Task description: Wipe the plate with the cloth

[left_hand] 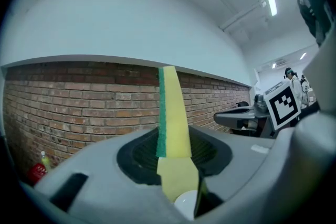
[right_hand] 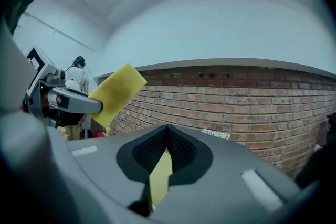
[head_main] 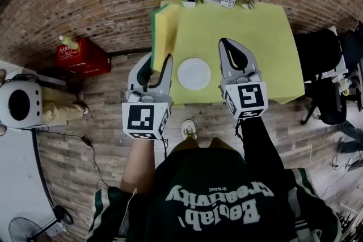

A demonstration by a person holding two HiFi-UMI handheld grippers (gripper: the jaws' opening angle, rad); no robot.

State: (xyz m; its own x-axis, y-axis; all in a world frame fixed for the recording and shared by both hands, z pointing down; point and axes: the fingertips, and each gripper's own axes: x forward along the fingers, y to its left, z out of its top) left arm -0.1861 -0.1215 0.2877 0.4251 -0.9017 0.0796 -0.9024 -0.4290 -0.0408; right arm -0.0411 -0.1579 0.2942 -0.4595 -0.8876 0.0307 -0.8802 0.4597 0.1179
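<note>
judged wiping not started. found cloth clamped upright in left gripper, raised near the left edge of table, apart from plate. saw plate lying bare on table between the two grippers, near the front edge, touched by nothing. read right gripper as empty, jaws closed tip to tip; saw only table colour through the gap behind the tips. left to do, by estimate: lower cloth onto plate and rub across; might need right gripper to steady the rim.

materials: took cloth for more of a sponge slab than a rag. noted thick yellow foam, a thin green scouring layer on one face, rectangular outline, stiff enough to stand up from the jaws without drooping. saw plate as white, round, shallow and smooth; spotted no dirt from the head view, but too small to be sure. logged table cover as flat, matte, yellow-green. noted dark ribbed pads on both grippers.
</note>
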